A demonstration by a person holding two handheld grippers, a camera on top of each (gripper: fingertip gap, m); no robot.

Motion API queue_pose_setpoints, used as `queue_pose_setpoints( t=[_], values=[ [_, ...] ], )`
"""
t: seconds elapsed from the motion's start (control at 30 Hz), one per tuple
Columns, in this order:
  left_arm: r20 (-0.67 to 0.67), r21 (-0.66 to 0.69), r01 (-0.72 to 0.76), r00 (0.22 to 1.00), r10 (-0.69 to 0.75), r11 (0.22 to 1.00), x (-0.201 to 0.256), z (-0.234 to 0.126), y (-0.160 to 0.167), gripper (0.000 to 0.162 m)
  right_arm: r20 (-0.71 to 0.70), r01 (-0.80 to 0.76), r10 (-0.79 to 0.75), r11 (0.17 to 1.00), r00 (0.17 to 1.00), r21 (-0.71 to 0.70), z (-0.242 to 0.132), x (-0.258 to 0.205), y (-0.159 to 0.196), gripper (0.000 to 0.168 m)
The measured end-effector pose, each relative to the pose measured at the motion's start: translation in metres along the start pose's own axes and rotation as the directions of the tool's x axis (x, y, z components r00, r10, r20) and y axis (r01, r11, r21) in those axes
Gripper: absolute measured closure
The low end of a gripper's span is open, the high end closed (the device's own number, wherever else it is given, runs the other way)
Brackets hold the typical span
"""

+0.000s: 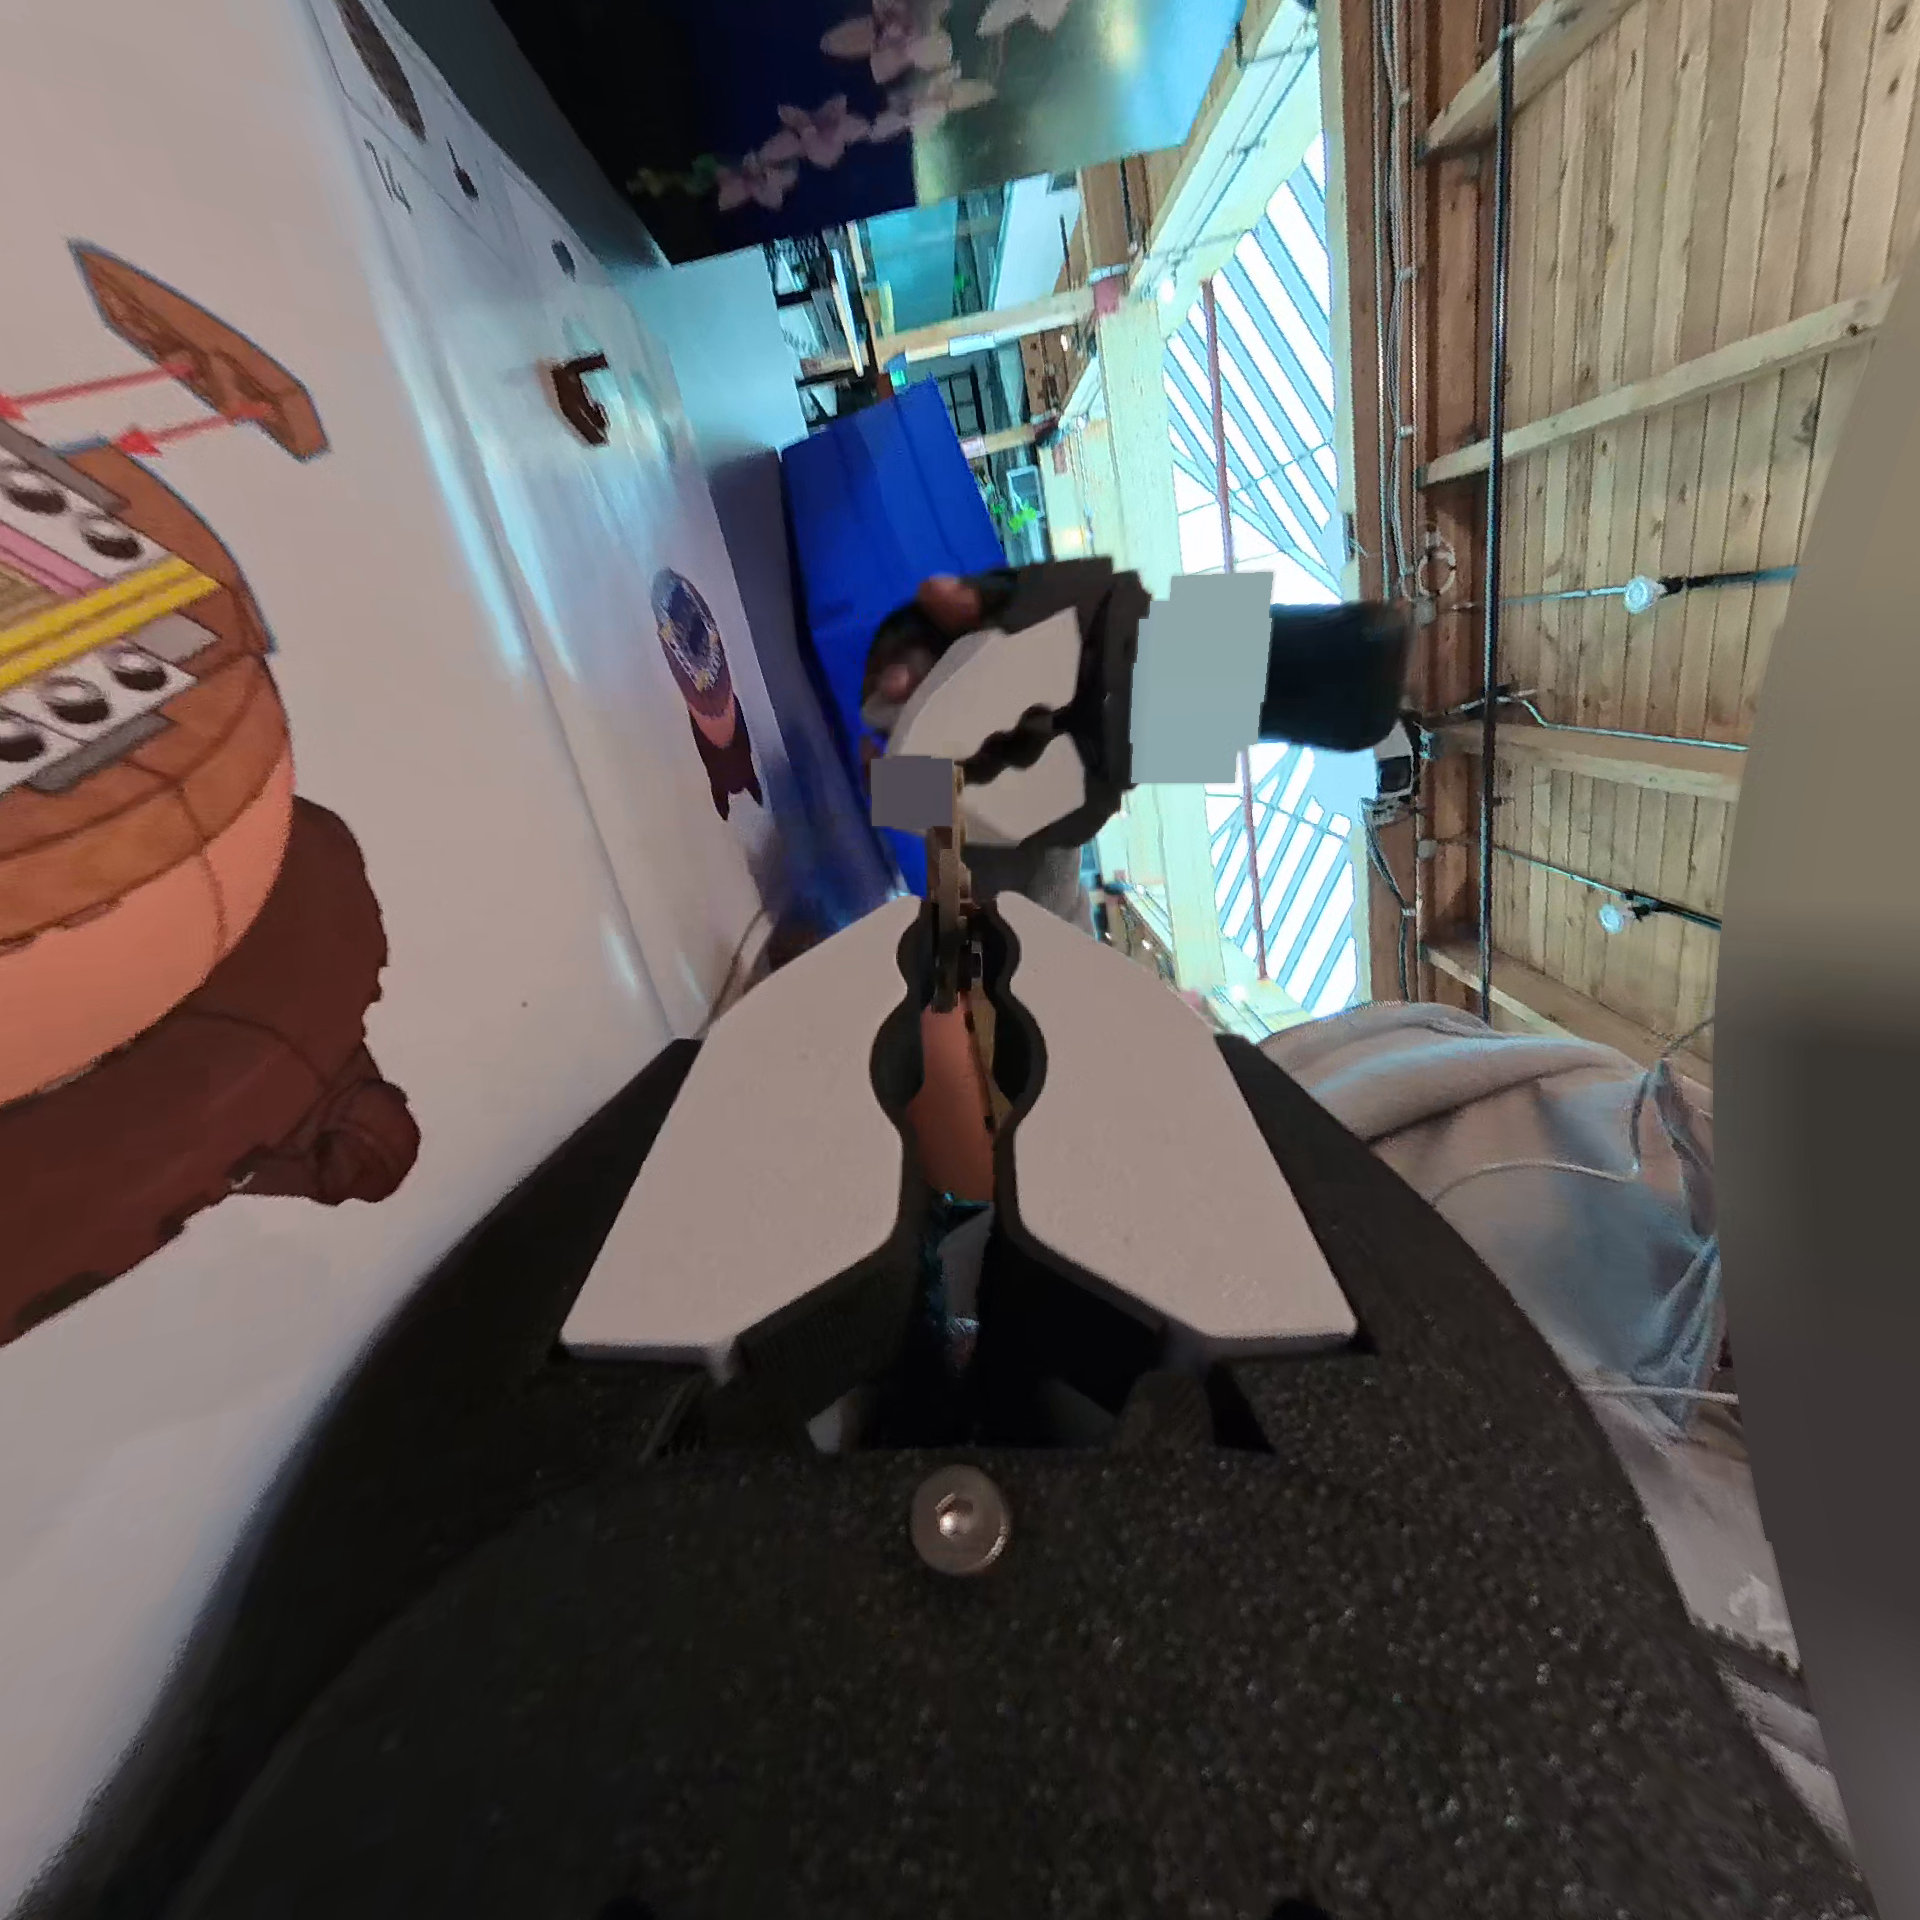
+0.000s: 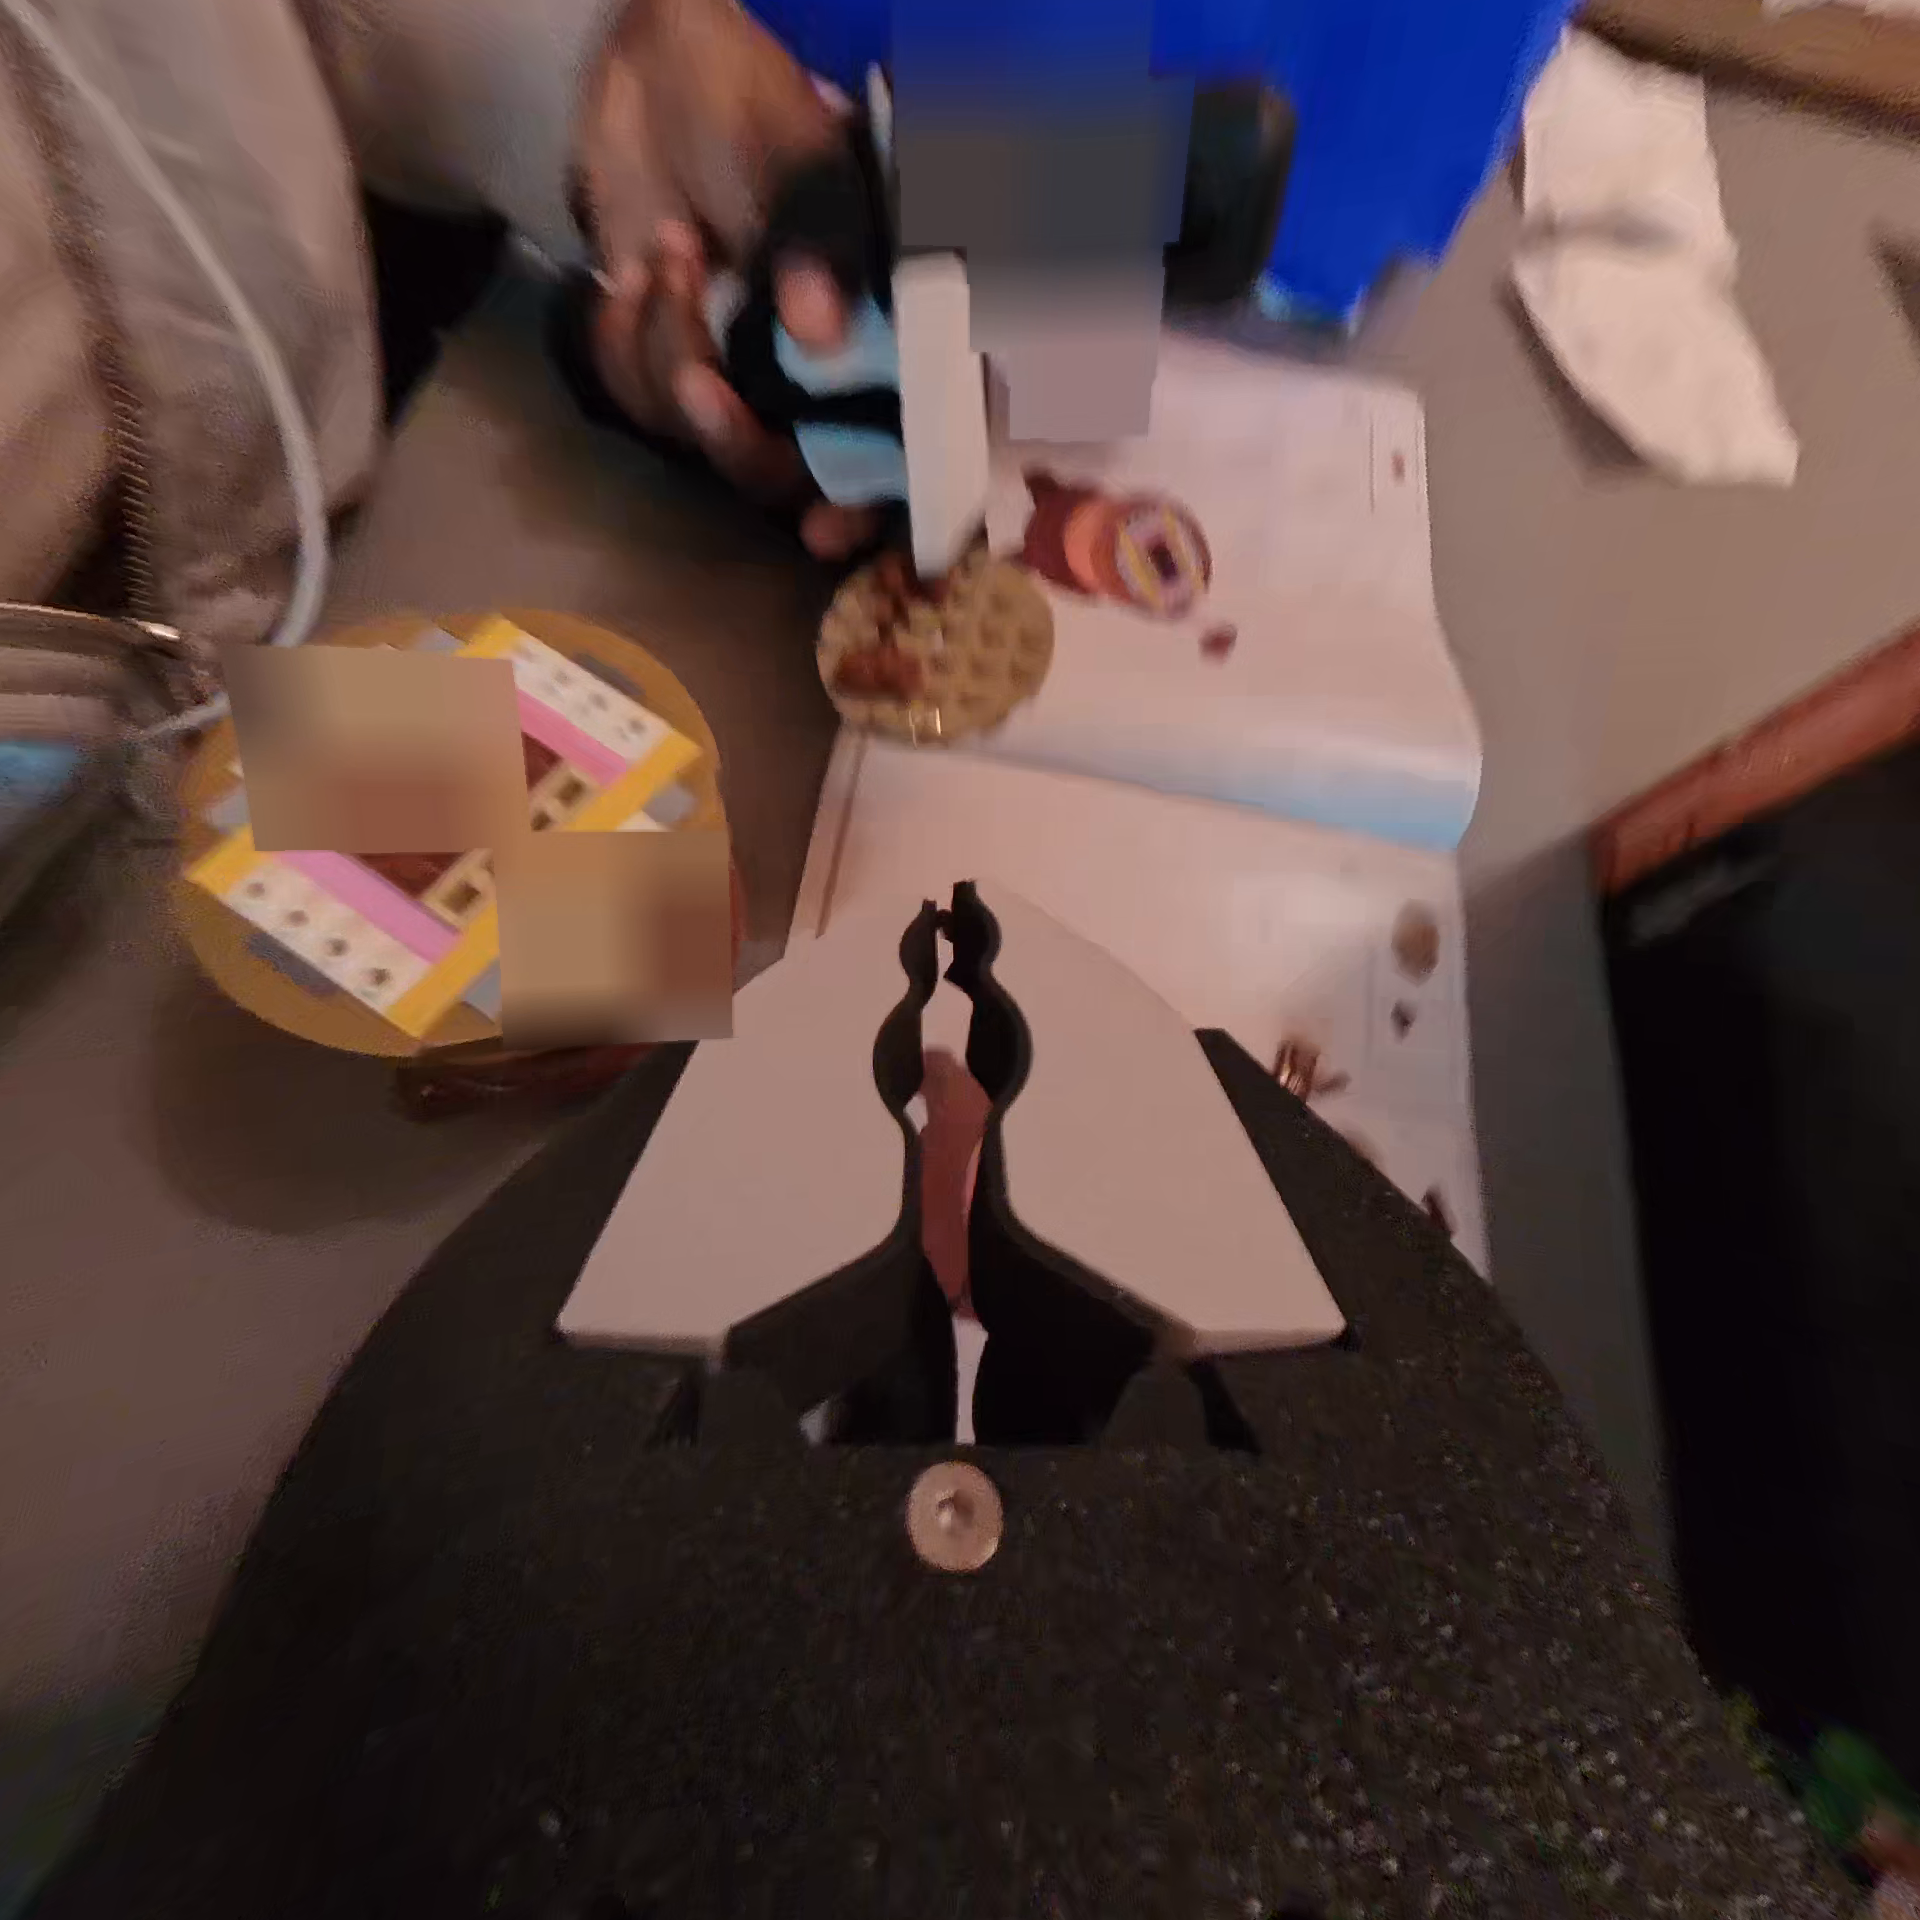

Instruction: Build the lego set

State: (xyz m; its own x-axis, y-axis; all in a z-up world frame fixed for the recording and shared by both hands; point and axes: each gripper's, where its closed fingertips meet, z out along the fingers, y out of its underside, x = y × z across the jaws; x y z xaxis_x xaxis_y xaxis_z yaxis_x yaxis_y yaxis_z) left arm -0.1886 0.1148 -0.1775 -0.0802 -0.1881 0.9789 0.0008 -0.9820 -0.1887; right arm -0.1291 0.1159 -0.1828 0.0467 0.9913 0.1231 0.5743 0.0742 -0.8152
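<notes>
left gripper (image 1: 956, 935) pinches the round tan lego plate (image 2: 935, 649) edge-on above the instruction booklet (image 2: 1195, 831); right gripper (image 2: 951, 914) looks pressed together, seemingly empty, though blurred.

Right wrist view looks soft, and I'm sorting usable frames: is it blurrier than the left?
Right wrist view: motion-smeared, round tan plate and booklet soft; right gripper sharper. Left wrist view: left gripper crisp, windows blown out, edges fisheye-bent.

Timber-plank wall (image 1: 1621, 312), bright windows (image 1: 1262, 343), grey floor (image 2: 208, 1247).
</notes>
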Motion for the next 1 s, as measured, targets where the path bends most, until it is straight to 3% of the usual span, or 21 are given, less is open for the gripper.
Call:
queue_pose_setpoints(
  t=[0.13,0.2,0.47,0.77,1.0],
  values=[
    [-0.032,-0.042,0.033,0.999,-0.034,0.999,0.002,0.001,0.004,0.154,0.166,0.224,-0.252,0.96,0.953,0.17,-0.005,-0.007,-0.049,0.166],
    [-0.037,-0.063,0.034,0.999,-0.036,0.997,0.003,0.002,0.007,0.155,0.216,0.308,-0.342,0.935,0.915,0.178,0.0,-0.007,-0.057,0.166],
    [-0.04,-0.083,0.04,0.998,-0.044,0.996,0.003,0.004,0.009,0.155,0.31,0.37,-0.409,0.912,0.858,0.177,0.005,-0.008,-0.053,0.166],
    [-0.088,-0.188,0.084,0.991,-0.102,0.979,0.008,0.006,0.02,0.155,0.658,0.574,-0.501,0.809,0.562,0.125,0.022,-0.027,-0.051,0.166],
    [-0.1,-0.209,0.078,0.99,-0.1,0.975,0.01,0.006,0.023,0.155,0.771,0.654,-0.492,0.744,0.404,0.132,0.025,-0.031,-0.047,0.167]
  ],
)
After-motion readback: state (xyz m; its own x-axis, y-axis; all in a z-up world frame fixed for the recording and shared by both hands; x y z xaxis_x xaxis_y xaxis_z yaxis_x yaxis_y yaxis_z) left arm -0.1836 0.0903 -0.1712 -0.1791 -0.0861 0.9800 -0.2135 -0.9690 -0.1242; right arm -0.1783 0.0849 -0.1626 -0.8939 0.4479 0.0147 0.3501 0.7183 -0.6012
